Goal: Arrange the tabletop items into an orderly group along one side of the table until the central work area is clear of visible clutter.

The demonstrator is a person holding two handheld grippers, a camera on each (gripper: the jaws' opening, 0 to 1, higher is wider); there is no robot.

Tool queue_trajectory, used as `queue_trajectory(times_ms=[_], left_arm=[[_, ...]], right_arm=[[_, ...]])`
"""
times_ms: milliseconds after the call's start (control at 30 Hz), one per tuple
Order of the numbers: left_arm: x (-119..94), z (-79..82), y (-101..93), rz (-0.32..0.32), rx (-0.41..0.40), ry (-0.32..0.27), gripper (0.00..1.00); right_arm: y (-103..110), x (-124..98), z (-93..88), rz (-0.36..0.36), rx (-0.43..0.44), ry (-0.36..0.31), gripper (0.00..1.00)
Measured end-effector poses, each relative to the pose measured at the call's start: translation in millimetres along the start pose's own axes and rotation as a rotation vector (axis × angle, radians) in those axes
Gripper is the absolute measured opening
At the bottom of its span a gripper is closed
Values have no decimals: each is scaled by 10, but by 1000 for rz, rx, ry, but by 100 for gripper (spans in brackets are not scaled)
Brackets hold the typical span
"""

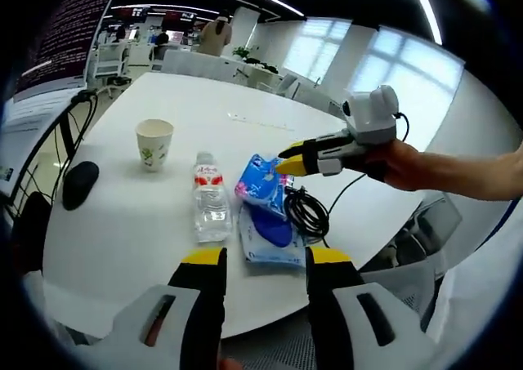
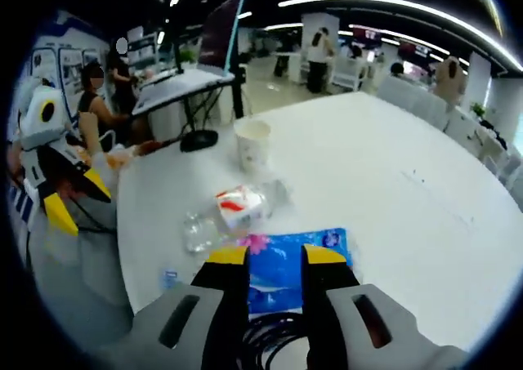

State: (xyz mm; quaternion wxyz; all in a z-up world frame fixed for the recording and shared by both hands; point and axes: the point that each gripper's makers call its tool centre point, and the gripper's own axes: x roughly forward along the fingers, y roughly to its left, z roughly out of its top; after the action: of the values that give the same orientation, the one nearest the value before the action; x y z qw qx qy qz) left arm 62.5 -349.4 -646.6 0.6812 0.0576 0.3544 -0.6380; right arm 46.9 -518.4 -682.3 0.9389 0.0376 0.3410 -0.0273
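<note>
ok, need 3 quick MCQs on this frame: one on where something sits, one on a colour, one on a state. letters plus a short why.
1. Where does the paper cup stand relative to the water bottle in the left gripper view?
A. Stacked on top of it
B. Beyond it, up and to the left on the white table
C. Inside the coil of black cable

2. What colour is the tissue pack?
A. Mostly blue
B. Plain red
C. Green

3. How is the water bottle placed?
A. Standing upright
B. Held in the left gripper
C. Lying on its side on the table

Answers:
1. B: the cup stands apart from the bottle, farther along the table.
2. A: blue wrapper with a pink flower, in front of the right gripper.
3. C: its length runs flat along the tabletop and no jaw touches it.
</note>
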Motion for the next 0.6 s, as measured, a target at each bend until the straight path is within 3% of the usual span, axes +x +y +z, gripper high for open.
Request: queue_trajectory(times_ms=[267, 600], left_arm=[[29, 85, 163, 33, -5, -4, 37], [217, 249, 324, 76, -4, -8, 36]], right_arm=[[54, -215, -373, -27, 101, -11, 23], [134, -452, -665, -52, 163, -14, 24]])
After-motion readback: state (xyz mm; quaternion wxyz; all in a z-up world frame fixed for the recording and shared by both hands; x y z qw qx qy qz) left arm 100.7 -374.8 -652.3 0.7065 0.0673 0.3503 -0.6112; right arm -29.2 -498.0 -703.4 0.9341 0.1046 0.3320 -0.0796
